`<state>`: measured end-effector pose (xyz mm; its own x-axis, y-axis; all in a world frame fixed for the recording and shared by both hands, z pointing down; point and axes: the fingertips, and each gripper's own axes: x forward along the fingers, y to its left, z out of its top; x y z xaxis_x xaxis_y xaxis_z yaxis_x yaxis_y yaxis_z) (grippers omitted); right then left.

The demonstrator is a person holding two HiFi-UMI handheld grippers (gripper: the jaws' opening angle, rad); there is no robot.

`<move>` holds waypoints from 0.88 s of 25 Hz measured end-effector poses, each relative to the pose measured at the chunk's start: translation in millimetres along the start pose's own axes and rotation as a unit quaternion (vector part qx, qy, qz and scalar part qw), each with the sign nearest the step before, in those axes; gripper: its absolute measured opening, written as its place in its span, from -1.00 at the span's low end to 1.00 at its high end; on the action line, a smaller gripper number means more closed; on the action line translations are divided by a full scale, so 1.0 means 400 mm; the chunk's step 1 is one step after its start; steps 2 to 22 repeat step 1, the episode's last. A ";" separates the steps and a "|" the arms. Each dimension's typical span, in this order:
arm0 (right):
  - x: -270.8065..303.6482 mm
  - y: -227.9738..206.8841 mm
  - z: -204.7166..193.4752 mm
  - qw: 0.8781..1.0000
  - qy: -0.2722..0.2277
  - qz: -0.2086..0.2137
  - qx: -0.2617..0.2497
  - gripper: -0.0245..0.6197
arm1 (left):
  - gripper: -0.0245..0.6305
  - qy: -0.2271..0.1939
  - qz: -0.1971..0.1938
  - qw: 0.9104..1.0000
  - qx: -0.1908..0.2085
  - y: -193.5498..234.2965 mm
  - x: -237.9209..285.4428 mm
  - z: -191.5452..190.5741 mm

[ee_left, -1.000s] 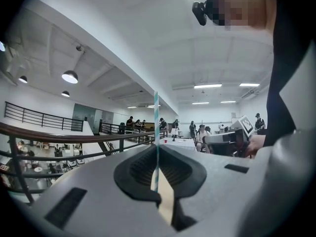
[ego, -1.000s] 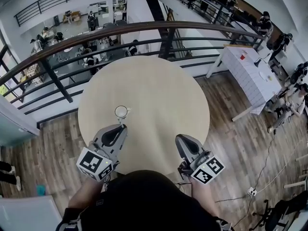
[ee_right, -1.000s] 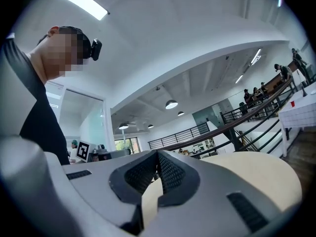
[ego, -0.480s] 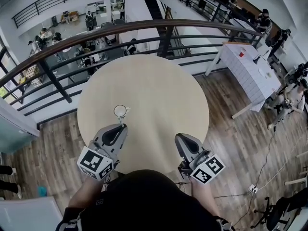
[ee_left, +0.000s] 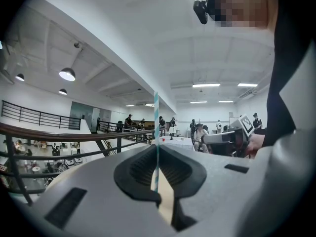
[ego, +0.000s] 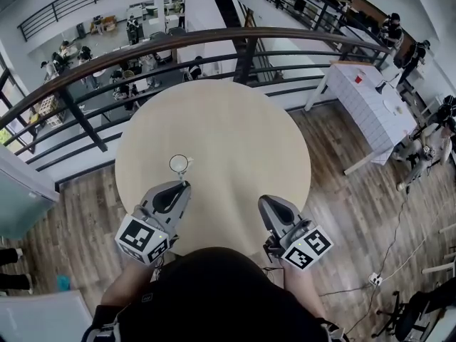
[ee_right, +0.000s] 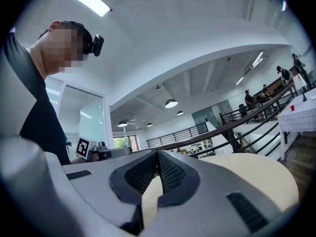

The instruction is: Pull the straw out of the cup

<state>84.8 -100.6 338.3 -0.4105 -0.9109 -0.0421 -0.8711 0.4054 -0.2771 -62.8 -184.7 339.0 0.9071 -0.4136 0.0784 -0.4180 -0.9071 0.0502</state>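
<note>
Nothing has moved in the last moment: both grippers stay right where they were. The left gripper (ego: pixel 182 186) is shut tight on the striped straw (ee_left: pixel 156 132), which stands straight up between its jaws. The cup (ego: pixel 179 164) sits just past that gripper's tip. I cannot tell if the bottom of the straw is still inside the cup. I think the pull is waiting. There is nothing above the gripper, so lifting looks easy. The right gripper (ego: pixel 265 201) has its jaws together with nothing in them. Ahead of it the round bench (ego: pixel 235 134) is bare. A railing (ego: pixel 214 38) runs beyond the bench's far edge.
</note>
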 end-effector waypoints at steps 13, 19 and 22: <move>0.002 0.002 -0.002 1.000 0.001 0.001 -0.001 -0.86 | -0.87 -0.001 0.000 1.000 0.000 0.001 -0.001 -0.001; 0.002 0.002 -0.002 1.000 0.001 0.001 -0.001 -0.86 | -0.87 -0.001 0.000 1.000 0.000 0.001 -0.001 -0.001; 0.002 0.002 -0.002 1.000 0.001 0.001 -0.001 -0.86 | -0.87 -0.001 0.000 1.000 0.000 0.001 -0.001 -0.001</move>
